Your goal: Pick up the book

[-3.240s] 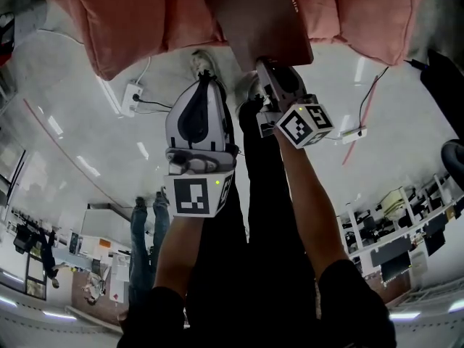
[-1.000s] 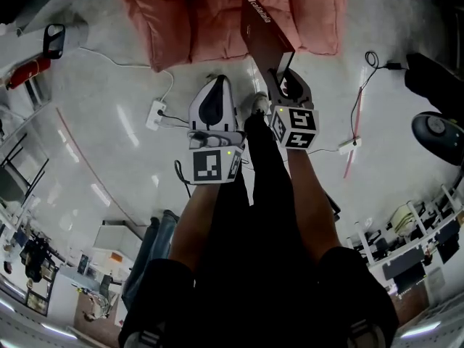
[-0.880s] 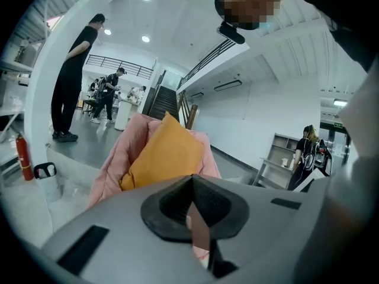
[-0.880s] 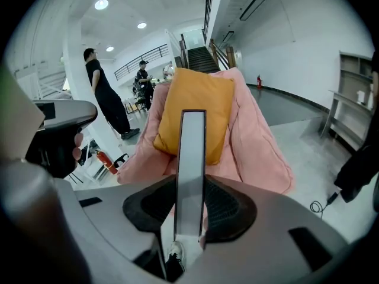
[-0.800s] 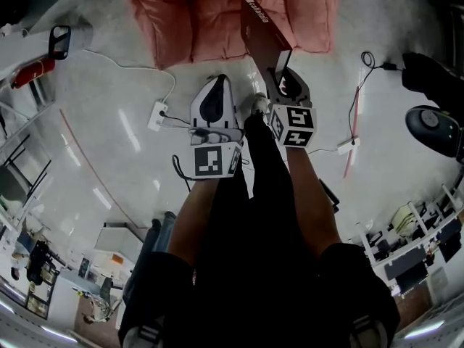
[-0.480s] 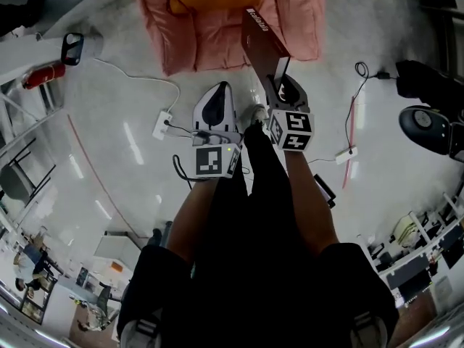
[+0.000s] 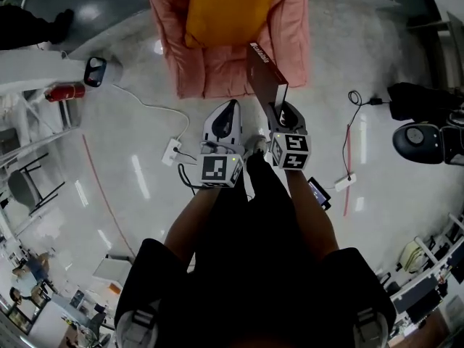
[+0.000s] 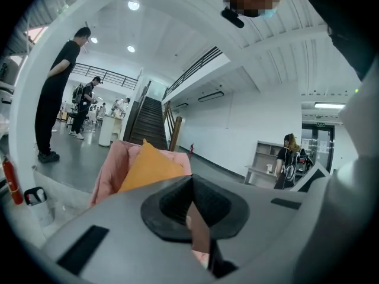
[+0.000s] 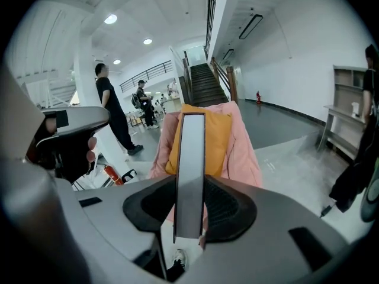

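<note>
One thin maroon book (image 7: 262,67), white-lettered, sits clamped in the right gripper (image 7: 280,107); the left gripper (image 7: 229,106) is closed empty.

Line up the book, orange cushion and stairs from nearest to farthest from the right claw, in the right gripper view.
1. Book: clamped in the right claw.
2. Orange cushion: beyond it, on the pink chair.
3. Stairs: far behind.

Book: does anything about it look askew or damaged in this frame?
Nothing damaged. The book is pinched at one end only by the right hand-held gripper, so it juts out slanted toward the pink armchair.
</note>
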Motion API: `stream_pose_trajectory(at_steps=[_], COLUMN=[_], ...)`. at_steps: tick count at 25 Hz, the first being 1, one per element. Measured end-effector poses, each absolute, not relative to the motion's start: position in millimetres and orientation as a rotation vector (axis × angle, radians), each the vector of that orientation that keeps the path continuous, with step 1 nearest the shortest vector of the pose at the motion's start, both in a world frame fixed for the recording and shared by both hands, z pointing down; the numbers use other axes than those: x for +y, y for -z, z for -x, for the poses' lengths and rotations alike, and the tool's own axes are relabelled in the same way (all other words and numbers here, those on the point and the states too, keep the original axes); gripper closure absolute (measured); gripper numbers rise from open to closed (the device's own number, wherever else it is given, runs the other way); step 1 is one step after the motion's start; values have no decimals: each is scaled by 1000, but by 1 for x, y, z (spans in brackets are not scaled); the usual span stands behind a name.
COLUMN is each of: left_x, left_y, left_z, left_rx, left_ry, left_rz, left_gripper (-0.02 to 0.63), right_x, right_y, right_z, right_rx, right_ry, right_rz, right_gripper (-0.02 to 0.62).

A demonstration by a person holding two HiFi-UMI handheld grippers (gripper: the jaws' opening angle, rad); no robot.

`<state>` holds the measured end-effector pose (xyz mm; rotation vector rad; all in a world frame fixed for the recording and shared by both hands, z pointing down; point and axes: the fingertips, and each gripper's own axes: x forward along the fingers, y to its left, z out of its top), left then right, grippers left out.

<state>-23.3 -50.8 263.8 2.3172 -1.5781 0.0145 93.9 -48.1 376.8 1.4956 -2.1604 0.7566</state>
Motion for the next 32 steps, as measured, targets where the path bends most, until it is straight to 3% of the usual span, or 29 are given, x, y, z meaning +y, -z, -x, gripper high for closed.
stream_pose_trajectory(at_steps=[17, 32], left_x=[-28, -27], left_y=[-167, -157], left_z=[35, 19], left_rx=[-1642, -1598], left_ry=[47, 50], left_rz=[-2463, -2505], left_gripper=[598, 598], right_x=[-37, -26], right_y=[-252, -249], right_z=[-96, -105], right_rx=[-2337, -2325], right_ry=[-594, -573], right_rz=[-1477, -1471], right_gripper=[449, 449])
